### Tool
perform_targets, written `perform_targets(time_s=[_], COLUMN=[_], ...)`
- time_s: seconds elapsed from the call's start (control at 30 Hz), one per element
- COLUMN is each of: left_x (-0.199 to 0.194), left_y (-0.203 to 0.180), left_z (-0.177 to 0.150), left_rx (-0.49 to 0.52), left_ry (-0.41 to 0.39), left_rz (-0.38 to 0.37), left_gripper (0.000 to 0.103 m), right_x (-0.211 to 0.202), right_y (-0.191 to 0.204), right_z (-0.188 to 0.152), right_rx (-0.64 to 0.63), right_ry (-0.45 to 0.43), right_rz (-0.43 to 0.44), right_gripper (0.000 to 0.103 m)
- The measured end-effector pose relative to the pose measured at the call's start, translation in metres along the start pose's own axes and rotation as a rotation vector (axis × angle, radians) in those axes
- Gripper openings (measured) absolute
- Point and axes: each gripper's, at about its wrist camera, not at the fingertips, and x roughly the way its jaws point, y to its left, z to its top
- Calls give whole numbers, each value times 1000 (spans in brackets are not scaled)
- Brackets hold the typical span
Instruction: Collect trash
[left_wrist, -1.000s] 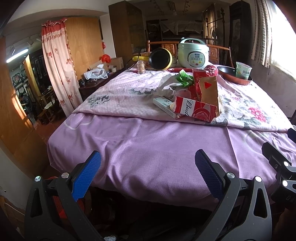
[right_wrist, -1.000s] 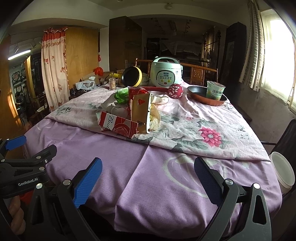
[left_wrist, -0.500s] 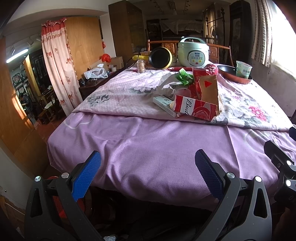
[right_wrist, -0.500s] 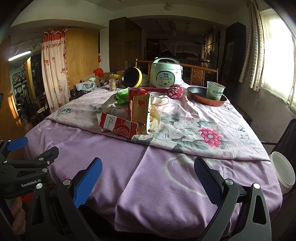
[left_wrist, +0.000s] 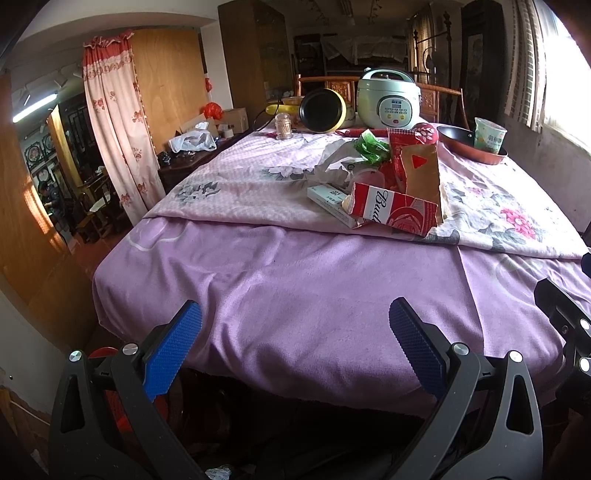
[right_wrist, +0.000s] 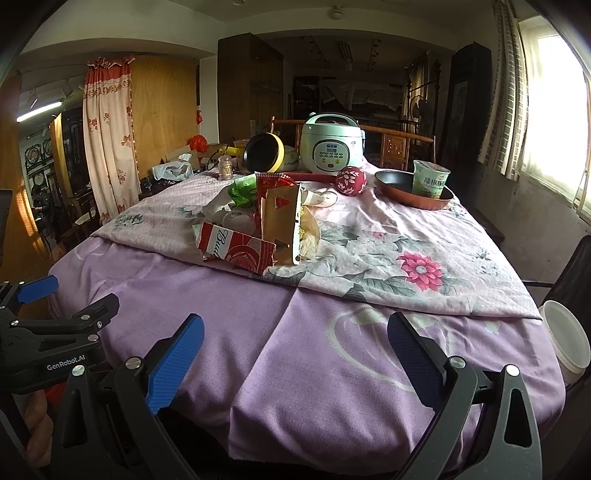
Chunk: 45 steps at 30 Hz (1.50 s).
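Both your left tool (left_wrist: 295, 343) and right tool (right_wrist: 295, 343) gape empty. The red carton (left_wrist: 393, 214) lies mid-counter (left_wrist: 295, 288) (light, crushable card); pinch its flat sides gently.

Little has changed. In the right wrist view the left gripper (right_wrist: 48, 325) has sunk a little lower at the left edge; in the left wrist view the right gripper (left_wrist: 565, 321) likewise sits slightly lower.
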Motion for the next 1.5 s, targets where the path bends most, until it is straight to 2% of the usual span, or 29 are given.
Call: perform_targets(time_s=[0.43,0.7,0.93,1.1,1.23,1.37,1.47,1.5], left_x=[8,25,63,85,101,112,114,115], left_y=[2,5,33,44,47,29,14,10], left_z=[2,2,9,25,37,55,63,64], left_rx=[-6,-2,-63,-55,-79,-76,-65,-65], left_ry=[21,50,116,126,160,197,205,211], left_rz=[7,5,-20,-25,-79,-202,-258,-268], left_gripper=[97,97,97,97,97,97,97,97], right_x=[6,19,52,93,128,172,207,219], right_y=[-3,-7,-38,-55,-53,-47,-36,-34], right_z=[-2,0,7,26,53,97,115,117], right_rx=[6,7,100,159,163,149,112,98], right_ry=[15,28,80,129,175,194,243,262], right_rz=[12,34,98,160,238,250,273,270], right_gripper=[98,98,98,98,98,98,98,94])
